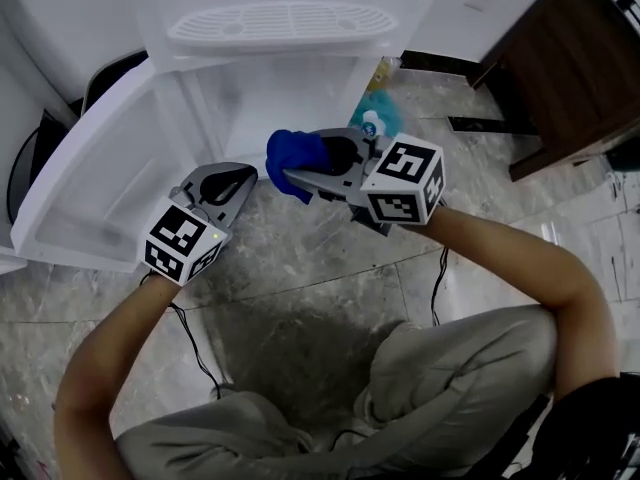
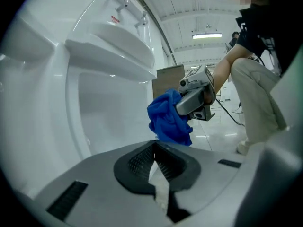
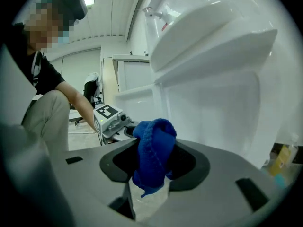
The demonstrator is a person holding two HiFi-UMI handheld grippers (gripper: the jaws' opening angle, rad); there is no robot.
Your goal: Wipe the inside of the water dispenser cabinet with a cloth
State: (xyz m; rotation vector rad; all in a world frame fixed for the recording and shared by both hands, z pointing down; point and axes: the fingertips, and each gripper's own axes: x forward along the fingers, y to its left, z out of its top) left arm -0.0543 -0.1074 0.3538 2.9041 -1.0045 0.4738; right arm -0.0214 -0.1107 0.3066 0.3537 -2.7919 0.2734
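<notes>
Right gripper (image 1: 300, 176) is clamped on the blue cloth (image 3: 154, 150), which is bunched up and sticks out past the jaw tips, hanging just in front of the cabinet (image 1: 225, 108) opening rather than inside it. From what shows, the inside is plain white walls. Left gripper (image 2: 155, 152) is closed on nothing and sits just beside the right one, with the swung-open door (image 1: 90, 178) to its left. Something teal (image 1: 378, 118) sits on the floor beyond the right gripper; can't tell what.
</notes>
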